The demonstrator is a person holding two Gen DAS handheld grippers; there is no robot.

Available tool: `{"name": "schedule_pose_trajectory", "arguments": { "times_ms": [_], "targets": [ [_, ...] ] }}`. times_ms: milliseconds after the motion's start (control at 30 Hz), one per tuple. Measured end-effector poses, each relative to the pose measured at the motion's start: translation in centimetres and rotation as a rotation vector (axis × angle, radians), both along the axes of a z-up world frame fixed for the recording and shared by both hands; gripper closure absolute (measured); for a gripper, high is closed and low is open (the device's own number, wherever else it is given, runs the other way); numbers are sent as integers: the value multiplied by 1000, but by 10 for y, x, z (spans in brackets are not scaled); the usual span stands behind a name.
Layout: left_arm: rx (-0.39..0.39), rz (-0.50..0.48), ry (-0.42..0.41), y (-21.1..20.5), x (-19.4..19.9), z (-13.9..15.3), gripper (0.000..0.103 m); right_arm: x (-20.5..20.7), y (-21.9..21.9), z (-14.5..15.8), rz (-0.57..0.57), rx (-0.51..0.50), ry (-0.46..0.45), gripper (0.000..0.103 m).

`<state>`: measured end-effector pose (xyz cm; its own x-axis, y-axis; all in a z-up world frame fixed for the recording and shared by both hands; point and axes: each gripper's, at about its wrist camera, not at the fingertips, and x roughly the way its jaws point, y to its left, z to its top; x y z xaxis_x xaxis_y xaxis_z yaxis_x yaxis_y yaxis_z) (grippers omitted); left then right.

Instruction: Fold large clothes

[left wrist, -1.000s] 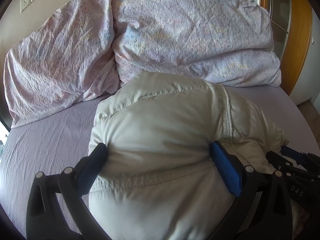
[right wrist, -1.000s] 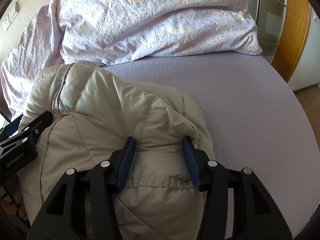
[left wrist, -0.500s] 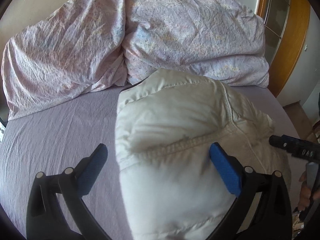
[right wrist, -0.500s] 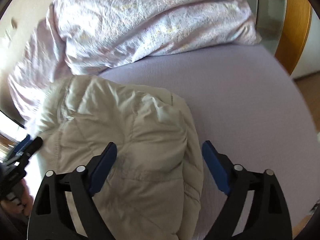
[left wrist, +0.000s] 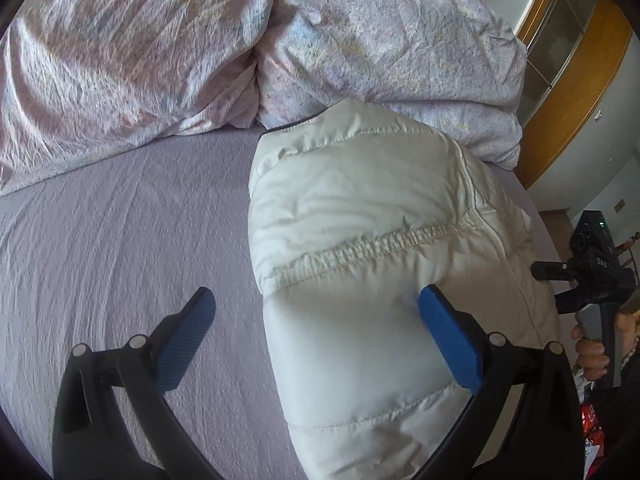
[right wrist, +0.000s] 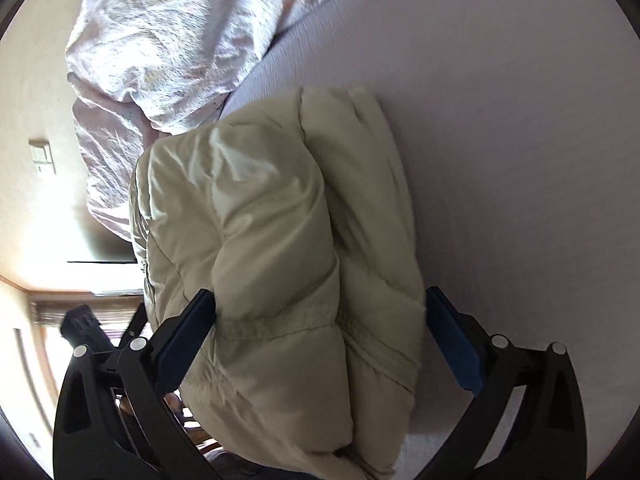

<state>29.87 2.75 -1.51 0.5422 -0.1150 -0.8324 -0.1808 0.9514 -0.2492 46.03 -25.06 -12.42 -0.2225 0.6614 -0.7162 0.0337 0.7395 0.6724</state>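
Note:
A cream puffer jacket [left wrist: 360, 240] lies folded into a thick bundle on the lilac bed sheet [left wrist: 120, 240]. My left gripper [left wrist: 316, 332] is open wide; its right finger [left wrist: 448, 340] touches the bundle's near part and its left finger [left wrist: 188, 336] is over bare sheet. In the right wrist view, which is rolled sideways, the jacket [right wrist: 280, 260] sits between the wide-open jaws of my right gripper [right wrist: 320, 344], not pinched. The right gripper also shows at the right edge of the left wrist view [left wrist: 592, 280], held by a hand.
A crumpled floral duvet [left wrist: 200, 52] is heaped along the far side of the bed, also in the right wrist view [right wrist: 168, 48]. A wooden wardrobe [left wrist: 580, 80] stands at the right. The other gripper's dark body [right wrist: 84, 328] shows at lower left.
Both grippers have let go of the jacket and opened wide. The left gripper has shifted left of the bundle. The right wrist view has rolled sideways and lifted.

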Motion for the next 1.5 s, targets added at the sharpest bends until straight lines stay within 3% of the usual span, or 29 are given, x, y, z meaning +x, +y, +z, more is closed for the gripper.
{"name": "schedule_pose_trajectory", "arguments": {
  "times_ms": [367,600,767,1033,1100,1233,1500],
  "targets": [
    [-94,-32,18,11,-3,-5,2,-3,25,-11,26,73,20,1],
    [-199,-32,37,21,-3,-17,2,-14,15,-3,5,187,-32,30],
    [-251,-33,45,24,1,-24,2,-16,12,2,1,210,-52,36],
    [-480,36,78,34,3,-54,2,-19,6,2,-19,222,-46,36],
    [-535,55,73,35,1,-58,6,-17,5,-1,-25,230,-45,36],
    [-561,55,82,38,-2,-53,20,-20,2,2,-45,265,-49,40],
    [-557,104,50,72,-6,-28,24,-22,37,16,-35,401,-53,45]
  ]
}}
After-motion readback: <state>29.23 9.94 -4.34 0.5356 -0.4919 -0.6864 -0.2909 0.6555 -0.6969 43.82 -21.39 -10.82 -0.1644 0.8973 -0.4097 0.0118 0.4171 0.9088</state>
